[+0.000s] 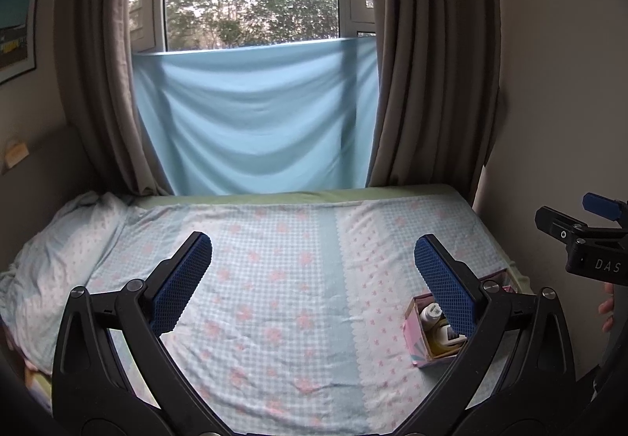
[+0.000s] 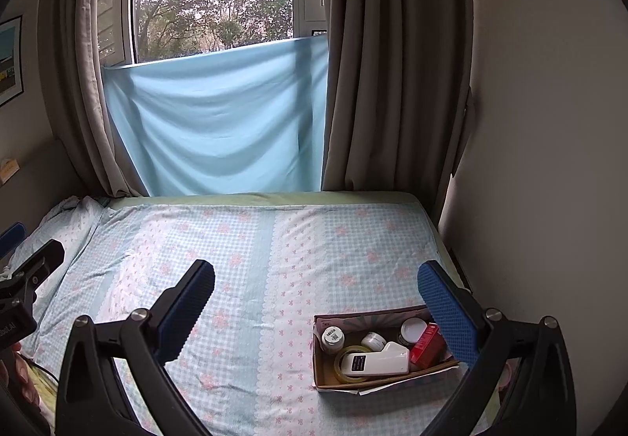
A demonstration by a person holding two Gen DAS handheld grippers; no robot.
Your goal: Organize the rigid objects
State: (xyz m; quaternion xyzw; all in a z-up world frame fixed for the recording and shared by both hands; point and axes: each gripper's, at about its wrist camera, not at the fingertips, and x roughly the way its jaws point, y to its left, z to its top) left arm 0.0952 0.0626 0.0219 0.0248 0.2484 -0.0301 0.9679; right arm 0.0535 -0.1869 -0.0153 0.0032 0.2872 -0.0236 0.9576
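Both the left gripper point(image 1: 313, 259) and the right gripper point(image 2: 316, 289) hover above the bed point(image 2: 274, 239) with fingers spread wide and empty; the cardboard box point(image 2: 325, 377) sits near right on the bed, holding a white thermometer point(image 2: 376, 359), red carton point(image 2: 429, 343), tape roll point(image 2: 345, 353) and small jars point(image 2: 333, 336)

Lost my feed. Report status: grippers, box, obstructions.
Left gripper open, empty. Right gripper open, empty, above bed. Box loaded: bottles, tape roll, white device, red carton. Nothing blocking.
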